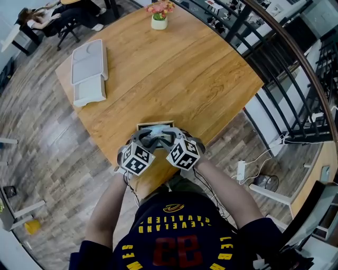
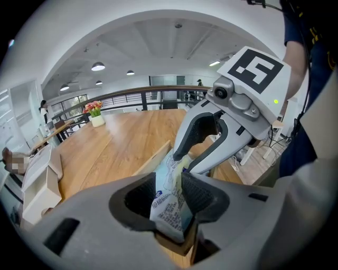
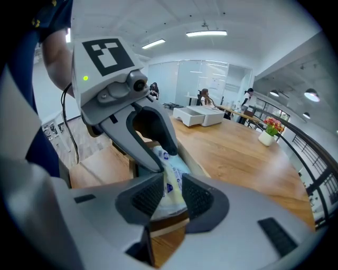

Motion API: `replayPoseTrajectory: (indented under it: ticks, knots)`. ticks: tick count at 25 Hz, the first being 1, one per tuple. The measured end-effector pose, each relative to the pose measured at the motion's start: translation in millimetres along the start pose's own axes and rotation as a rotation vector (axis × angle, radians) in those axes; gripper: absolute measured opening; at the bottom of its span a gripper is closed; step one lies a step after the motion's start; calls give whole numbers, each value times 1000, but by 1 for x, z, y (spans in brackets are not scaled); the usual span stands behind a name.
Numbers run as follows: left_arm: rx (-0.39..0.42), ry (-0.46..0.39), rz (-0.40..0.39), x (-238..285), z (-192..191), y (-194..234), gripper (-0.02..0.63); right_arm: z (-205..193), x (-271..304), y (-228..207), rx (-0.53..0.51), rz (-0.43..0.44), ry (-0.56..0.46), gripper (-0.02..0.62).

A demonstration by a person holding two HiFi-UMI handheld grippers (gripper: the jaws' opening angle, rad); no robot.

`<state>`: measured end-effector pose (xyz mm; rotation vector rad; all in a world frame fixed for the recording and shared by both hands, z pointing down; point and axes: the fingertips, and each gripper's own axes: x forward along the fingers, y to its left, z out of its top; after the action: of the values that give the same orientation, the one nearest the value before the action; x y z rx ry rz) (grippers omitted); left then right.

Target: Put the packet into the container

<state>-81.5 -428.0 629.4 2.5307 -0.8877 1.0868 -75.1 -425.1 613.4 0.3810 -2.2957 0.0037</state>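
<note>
**Grey jaws of both grippers stand apart around a packet in its box**

Grey jaws of the left gripper [image 2: 171, 200] fill the lower half of its own view. They hide the bottom of the white and pale blue printed plastic packet [image 2: 168, 205] and most of the small open-topped wooden box [image 2: 153, 162] it stands in. The packet's print is too small to read. From the head view, the two marker cubes cover both hands and nearly all of the box, leaving only its far rim and a strip of the packet's top edge visible. How deep the packet sits in the box cannot be made out.

The left gripper's jaws are parted, with the packet upright and slightly tilted between the pads rather than pinched. The right gripper [image 3: 171, 198] is the same: jaws spread, the packet standing in the gap and not clamped.

Both grippers meet tip to tip over the box, which sits at the near edge of the round light wooden table [image 1: 174, 68]. They angle inward and down from either side. Two bare forearms reach forward from a dark blue shirt with yellow lettering and converge on that spot.

Well apart, on the far left of the table, lies a white plastic tray set [image 1: 90, 66]. A small white pot of pink flowers [image 1: 160, 15] stands at the far edge.
</note>
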Motion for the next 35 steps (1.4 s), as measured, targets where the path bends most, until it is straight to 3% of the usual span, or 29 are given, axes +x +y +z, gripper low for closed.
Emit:
replayPoseTrajectory:
  ticks: [5,10,13,16,20,28,35]
  knots:
    - [-68,-85,42,-27,9,8,163,14,-12,-9,103,-52,-67,114]
    - [-114,-239,106,-69,34,9,160,22,-35,-8,266,-61,-146,96]
    - [-209,-318,125,-94,38,6,115,26,-50,-1,365,-56,-194,56]
    - [-319,-370,126,-112,36,-3,32,30,-66,7,400,-61,-232,29]
    - [-416,-405,82,-121,40,-27,8,31,-88,17,450,-64,-250,11]
    - [-407,-436,46,-140,51,-62,8,45,-125,40,532,-74,-320,11]
    - [-389,-444,40,-151,57,-74,8,70,-164,44,532,-105,-426,11]
